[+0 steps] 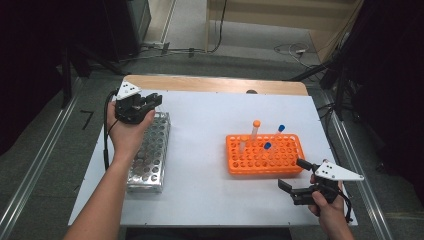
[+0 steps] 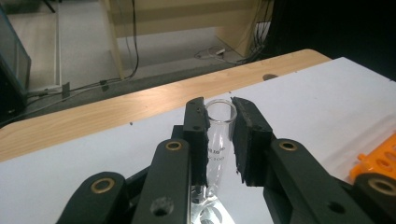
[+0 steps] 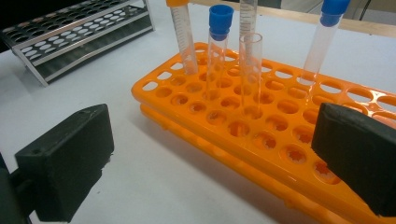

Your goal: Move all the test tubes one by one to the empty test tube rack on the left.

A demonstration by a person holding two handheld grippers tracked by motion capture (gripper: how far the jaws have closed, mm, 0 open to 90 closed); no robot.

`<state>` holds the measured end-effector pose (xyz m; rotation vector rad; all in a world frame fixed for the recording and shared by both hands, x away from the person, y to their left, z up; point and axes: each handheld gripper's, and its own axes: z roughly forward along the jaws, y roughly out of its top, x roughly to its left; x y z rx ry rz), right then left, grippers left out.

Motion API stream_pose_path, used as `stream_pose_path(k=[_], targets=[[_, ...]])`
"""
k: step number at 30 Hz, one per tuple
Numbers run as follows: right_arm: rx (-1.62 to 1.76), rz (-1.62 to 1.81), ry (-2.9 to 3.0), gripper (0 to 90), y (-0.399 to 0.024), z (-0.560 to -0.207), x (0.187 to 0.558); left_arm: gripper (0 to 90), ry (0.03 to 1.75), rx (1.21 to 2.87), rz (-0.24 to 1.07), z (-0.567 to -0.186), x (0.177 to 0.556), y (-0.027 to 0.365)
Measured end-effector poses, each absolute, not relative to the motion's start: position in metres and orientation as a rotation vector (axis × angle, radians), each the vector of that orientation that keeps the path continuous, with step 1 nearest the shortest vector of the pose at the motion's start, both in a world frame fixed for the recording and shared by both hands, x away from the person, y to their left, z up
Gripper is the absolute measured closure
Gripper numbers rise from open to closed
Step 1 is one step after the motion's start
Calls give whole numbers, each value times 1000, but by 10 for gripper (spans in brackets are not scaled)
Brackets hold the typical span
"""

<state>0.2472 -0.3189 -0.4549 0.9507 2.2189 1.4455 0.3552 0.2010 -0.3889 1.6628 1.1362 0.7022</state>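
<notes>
We see white-topped wooden desk point(image 1: 200, 150), grey floor with cables around. We count two racks: orange plastic rack point(image 1: 265, 155), silver metal rack point(image 1: 150, 155). Left gripper point(image 2: 219, 126) fingers clamp clear uncapped glass tube point(image 2: 218, 116) above silver rack. Right gripper point(image 1: 295, 177) fingers wide apart, empty, just beside orange rack.

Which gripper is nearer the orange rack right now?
Right. The right gripper hovers open just off the near right corner of the orange rack. The left gripper is across the table above the metal rack, shut on a clear tube.
</notes>
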Motion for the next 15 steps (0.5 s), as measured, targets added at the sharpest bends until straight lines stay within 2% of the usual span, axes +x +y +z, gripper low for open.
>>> stream_pose_path(k=[15], targets=[[943,1441,2224,0,-317,-456,248,765,1185,1778,712,-408,372,194]])
